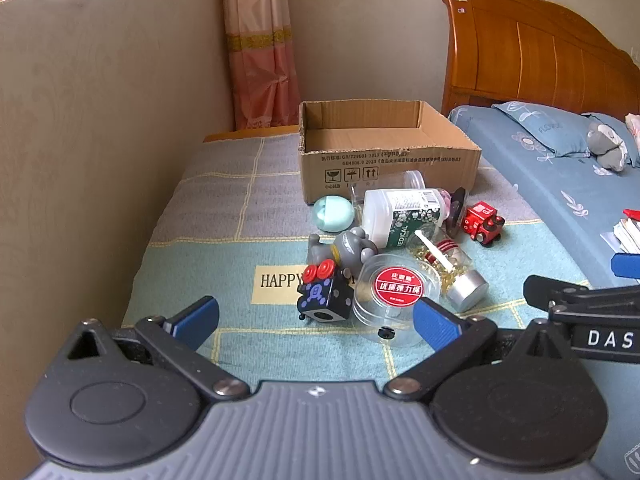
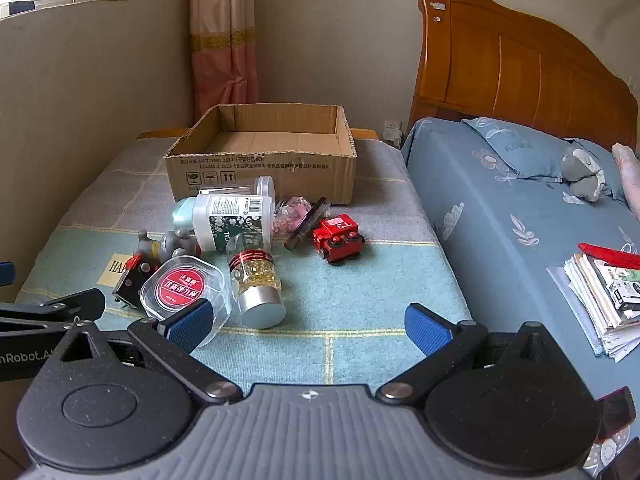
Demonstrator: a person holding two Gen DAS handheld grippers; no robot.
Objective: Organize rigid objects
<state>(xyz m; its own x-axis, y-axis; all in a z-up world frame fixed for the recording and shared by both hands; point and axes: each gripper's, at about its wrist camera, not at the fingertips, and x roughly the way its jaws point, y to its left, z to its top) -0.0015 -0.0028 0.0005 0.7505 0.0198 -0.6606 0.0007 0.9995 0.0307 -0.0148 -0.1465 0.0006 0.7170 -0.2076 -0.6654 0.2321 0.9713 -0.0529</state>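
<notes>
While both stand apart, left hand-held gripper (image 1: 316, 322) just behind black cube toy (image 1: 325, 296), right hand-held gripper (image 2: 308, 326) beside clear round box (image 2: 182, 290).

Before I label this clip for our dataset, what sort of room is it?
Most likely a bedroom: a wooden headboard behind a bed with a blue pillow, and a curtain by the window.
</notes>
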